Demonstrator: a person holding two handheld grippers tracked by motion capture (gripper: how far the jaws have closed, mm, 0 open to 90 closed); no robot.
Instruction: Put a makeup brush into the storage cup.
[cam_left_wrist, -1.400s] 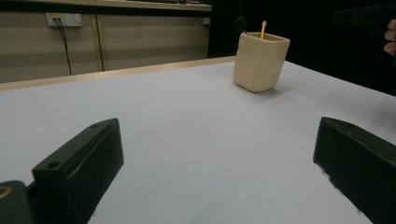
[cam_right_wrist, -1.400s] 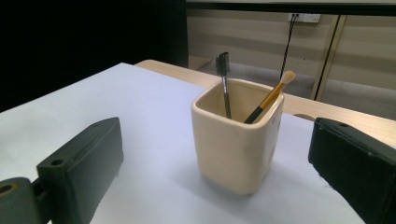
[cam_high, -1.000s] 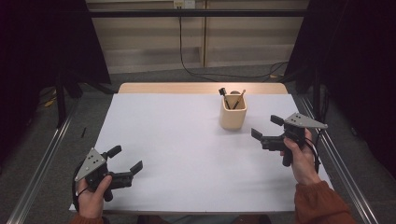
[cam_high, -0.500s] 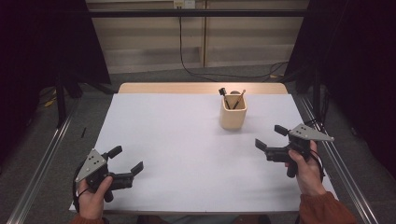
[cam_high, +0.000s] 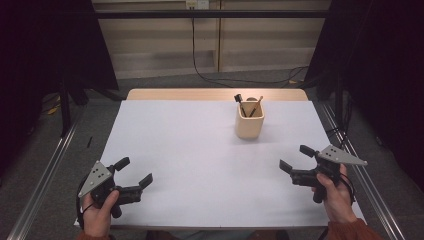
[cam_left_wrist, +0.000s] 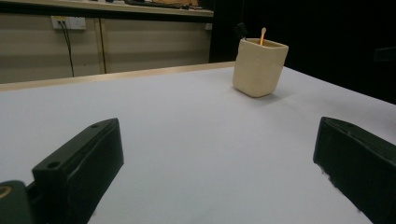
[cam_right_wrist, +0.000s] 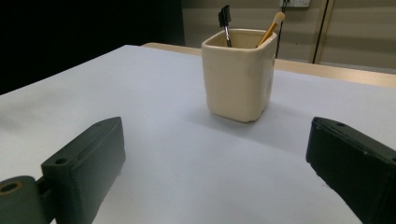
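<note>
Two grippers, both empty, and everything here hangs off that cream cup (cam_high: 249, 121) standing upright toward the far right of the white table (cam_high: 200, 150). Going left to right: the left gripper (cam_high: 134, 171) sits at the near left corner, well apart from the cup, jaws spread wide with nothing between them. From the left gripper view the cup (cam_left_wrist: 259, 66) is way off ahead and to the right. Then the cup itself, with a black-tipped brush (cam_high: 239, 101) and a wooden-handled brush (cam_high: 256, 105) poking out the top. Nearer than the cup and a bit right of it is the right gripper (cam_high: 297, 158), jaws also wide open, holding nothing, and its view looks pretty much straight at the cup (cam_right_wrist: 238, 74).

My read: this is the approach stage, nothing grabbed yet. The next move probably calls for the right gripper to go forward and up over the rim, then line up on one brush handle before closing. They lean apart, so picking one cleanly looks doable.
</note>
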